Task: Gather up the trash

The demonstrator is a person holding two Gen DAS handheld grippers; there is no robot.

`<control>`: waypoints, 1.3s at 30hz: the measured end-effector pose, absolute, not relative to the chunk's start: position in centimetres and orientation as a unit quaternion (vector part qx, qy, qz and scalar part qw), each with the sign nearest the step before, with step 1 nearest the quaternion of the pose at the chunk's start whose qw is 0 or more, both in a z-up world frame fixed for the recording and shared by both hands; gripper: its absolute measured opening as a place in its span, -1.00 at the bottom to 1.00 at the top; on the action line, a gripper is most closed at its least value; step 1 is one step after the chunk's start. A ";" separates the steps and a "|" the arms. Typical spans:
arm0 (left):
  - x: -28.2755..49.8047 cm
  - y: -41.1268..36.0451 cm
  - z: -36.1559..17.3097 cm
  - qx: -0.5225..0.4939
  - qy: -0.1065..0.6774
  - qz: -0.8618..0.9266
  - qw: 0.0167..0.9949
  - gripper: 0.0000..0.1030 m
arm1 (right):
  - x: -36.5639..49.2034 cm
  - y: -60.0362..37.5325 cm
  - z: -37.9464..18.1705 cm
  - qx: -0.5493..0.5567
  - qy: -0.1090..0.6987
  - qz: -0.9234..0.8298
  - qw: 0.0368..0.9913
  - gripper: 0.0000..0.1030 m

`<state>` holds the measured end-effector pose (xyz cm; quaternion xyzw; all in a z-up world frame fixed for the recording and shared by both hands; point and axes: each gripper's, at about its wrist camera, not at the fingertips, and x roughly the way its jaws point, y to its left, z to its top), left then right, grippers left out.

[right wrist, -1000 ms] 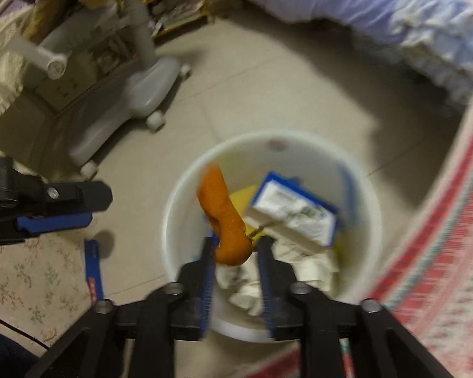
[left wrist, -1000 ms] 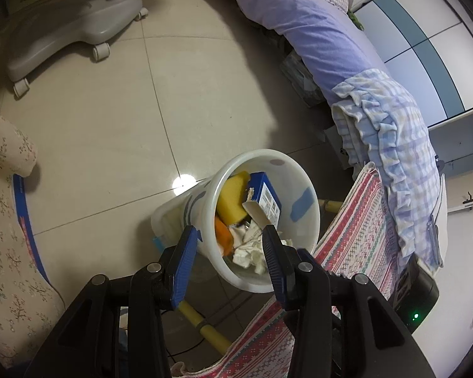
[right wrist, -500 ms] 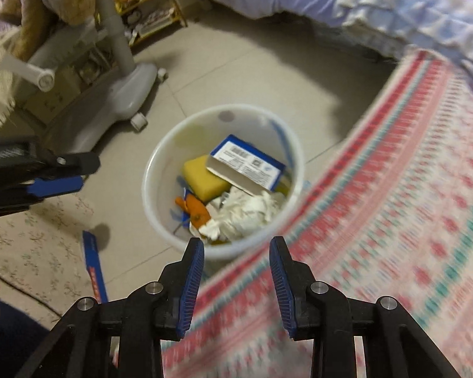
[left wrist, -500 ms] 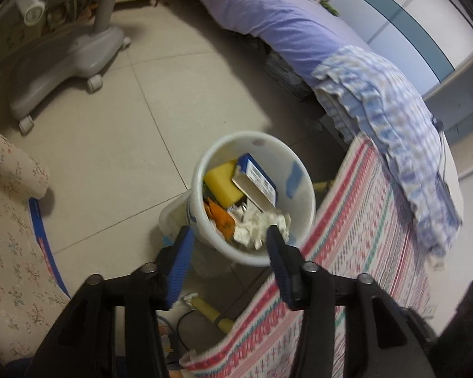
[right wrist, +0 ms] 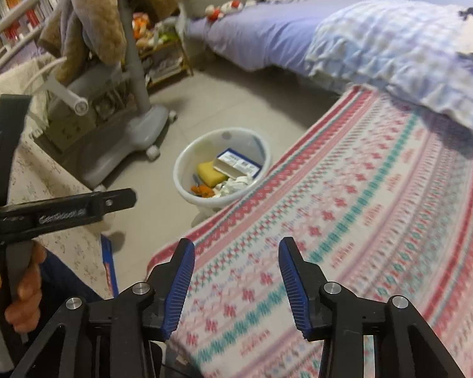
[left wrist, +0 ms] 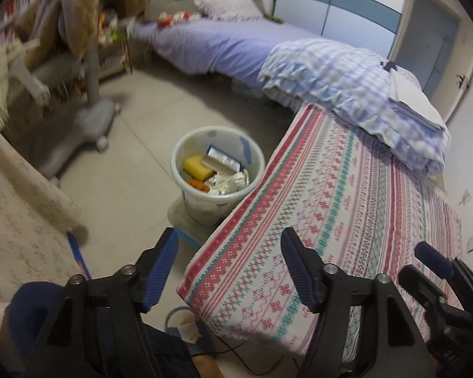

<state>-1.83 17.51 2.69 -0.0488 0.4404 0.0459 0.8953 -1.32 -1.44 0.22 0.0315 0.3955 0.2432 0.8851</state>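
A white plastic trash bin (left wrist: pixel 186 151) (right wrist: pixel 186 186) stands on the tiled floor beside a patterned cloth-covered surface (left wrist: pixel 347 208) (right wrist: pixel 362 220). In it lie a yellow sponge (left wrist: pixel 197 167) (right wrist: pixel 209 171), a blue and white box (left wrist: pixel 221 159) (right wrist: pixel 238 163), crumpled white paper (left wrist: pixel 231 182) (right wrist: pixel 236 186) and an orange scrap (left wrist: pixel 198 185) (right wrist: pixel 203 191). My left gripper (left wrist: pixel 229 252) hangs well above and short of the bin, jaws opening, nothing between them. My right gripper (right wrist: pixel 236 263) is over the cloth's near corner, jaws also opening and empty.
A grey wheeled chair base (left wrist: pixel 88 123) (right wrist: pixel 142 132) with a brown plush draped on it stands left of the bin. A bed (left wrist: pixel 236 47) with lilac sheet and checked quilt (left wrist: pixel 347 75) runs behind. A floral-covered surface (left wrist: pixel 22 220) lies at left. A hand (right wrist: pixel 22 289) holds the left gripper's handle.
Both grippers have pulled back and up from the bin, which now looks small and far. The right gripper let the orange scrap drop into the bin; both sets of jaws stand wider.
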 end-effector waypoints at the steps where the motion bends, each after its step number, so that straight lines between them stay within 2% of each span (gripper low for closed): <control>1: -2.7 16.4 3.3 -0.032 0.430 0.050 0.901 0.50 | -2.1 -2.1 0.4 0.031 0.386 0.239 0.891 0.07; 4: -4.1 14.5 4.2 -0.005 0.415 0.061 0.908 0.58 | -3.5 -3.5 0.4 0.033 0.364 0.234 0.901 0.21; 9: -5.2 12.3 4.6 0.024 0.408 0.079 0.909 0.58 | -4.2 -4.6 -1.0 0.012 0.355 0.228 0.907 0.26; 16: -5.8 11.3 4.8 0.035 0.404 0.095 0.909 0.58 | -4.9 -6.4 -0.7 0.025 0.335 0.221 0.915 0.54; 25: -5.9 10.1 4.5 0.048 0.416 0.094 0.903 0.58 | -5.5 -6.7 0.1 0.029 0.319 0.224 0.920 0.74; 39: -6.0 9.9 4.1 0.049 0.421 0.085 0.902 0.58 | -5.6 -7.1 0.2 0.037 0.315 0.221 0.922 0.80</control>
